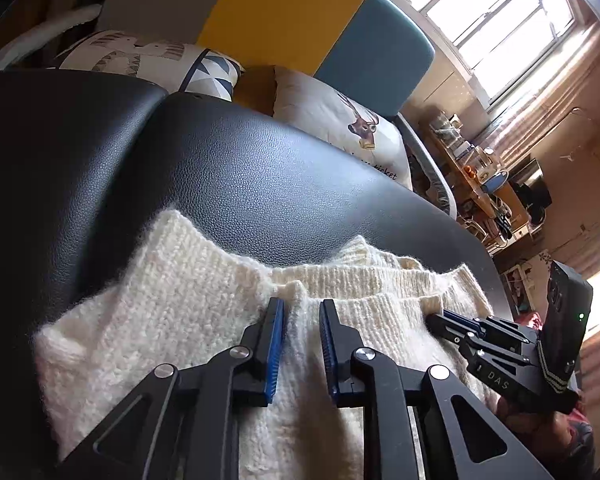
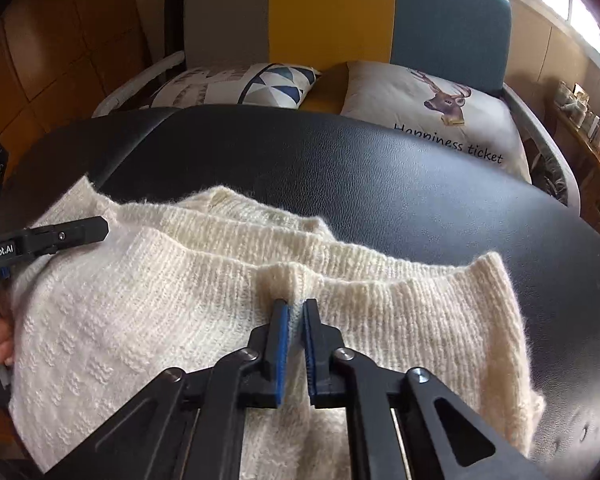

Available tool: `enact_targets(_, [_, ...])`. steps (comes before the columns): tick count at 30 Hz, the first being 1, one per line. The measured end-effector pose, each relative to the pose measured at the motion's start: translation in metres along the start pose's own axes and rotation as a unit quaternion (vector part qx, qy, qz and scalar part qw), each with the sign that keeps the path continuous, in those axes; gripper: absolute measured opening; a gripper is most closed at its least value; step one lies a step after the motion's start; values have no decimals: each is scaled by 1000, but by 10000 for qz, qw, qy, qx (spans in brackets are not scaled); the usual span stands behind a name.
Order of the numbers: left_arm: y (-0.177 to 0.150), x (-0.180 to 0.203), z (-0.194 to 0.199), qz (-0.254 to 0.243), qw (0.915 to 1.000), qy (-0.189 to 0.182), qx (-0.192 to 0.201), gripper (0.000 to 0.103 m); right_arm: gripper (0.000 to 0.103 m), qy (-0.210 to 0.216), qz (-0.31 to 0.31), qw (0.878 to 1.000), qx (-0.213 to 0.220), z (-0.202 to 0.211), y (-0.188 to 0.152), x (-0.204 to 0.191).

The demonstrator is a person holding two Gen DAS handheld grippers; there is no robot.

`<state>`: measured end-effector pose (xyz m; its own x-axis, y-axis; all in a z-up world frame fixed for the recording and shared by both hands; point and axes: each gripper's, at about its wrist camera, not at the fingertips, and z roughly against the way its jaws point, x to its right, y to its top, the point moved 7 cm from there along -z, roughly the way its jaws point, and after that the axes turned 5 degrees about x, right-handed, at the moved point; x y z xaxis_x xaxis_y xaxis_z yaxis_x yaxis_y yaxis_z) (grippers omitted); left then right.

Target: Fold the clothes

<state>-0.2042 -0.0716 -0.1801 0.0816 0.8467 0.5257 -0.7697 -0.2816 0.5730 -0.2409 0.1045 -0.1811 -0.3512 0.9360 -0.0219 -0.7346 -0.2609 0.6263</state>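
A cream knitted sweater [image 1: 172, 304] [image 2: 132, 304] lies on a black leather surface [image 1: 240, 176] [image 2: 380, 184], its ribbed hem towards the far side. My left gripper [image 1: 300, 304] sits low over the sweater's hem with its blue pads apart and a small tuft of knit between the tips, not squeezed. In the right wrist view this gripper [image 2: 100, 229] comes in from the left edge. My right gripper [image 2: 296, 305] is shut on a pinched ridge of the hem. It also shows in the left wrist view, where the right gripper [image 1: 440, 317] touches the hem on the right.
Behind the leather surface stands a seat with a yellow and teal back [image 2: 340, 8], holding a triangle-patterned cushion [image 2: 276, 88] and a deer cushion [image 2: 440, 108]. A cluttered desk [image 1: 484, 176] and a bright window [image 1: 492, 12] are at the right. A person's fingers [image 2: 0, 340] show at the left edge.
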Motion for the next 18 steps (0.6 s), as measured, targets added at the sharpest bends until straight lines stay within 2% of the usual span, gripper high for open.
enact_targets(2, [0,2,8,-29,9997,-93,219,32,5,-101,-85,9996,243,10,11,7])
enact_targets(4, [1,1,13,2,9991,-131,410,40,5,-105,-204,9997,94,-1,10,14])
enact_targets(5, [0,1,12,-8,9991,-107,416,44,6,-91,-262,9996,-45,-10,7,17])
enact_targets(7, [-2,3,7,-121,9994,4,331,44,6,40,-460,9987,-211,-25,-1,19])
enact_targets(10, [-7,12,3,-483,9983,186,264,53,8,132,-648,9978,-75,-24,-3,21])
enact_targets(12, [-10,14,0,-625,9974,282,234,56,12,361,-828,9959,-67,-21,-3,25])
enact_targets(14, [-10,15,-3,-654,9973,289,173,58,18,767,-1165,9902,-72,-12,-2,31])
enact_targets(18, [-9,12,-2,-574,9980,216,145,58,21,1315,-1857,9730,390,45,-12,58])
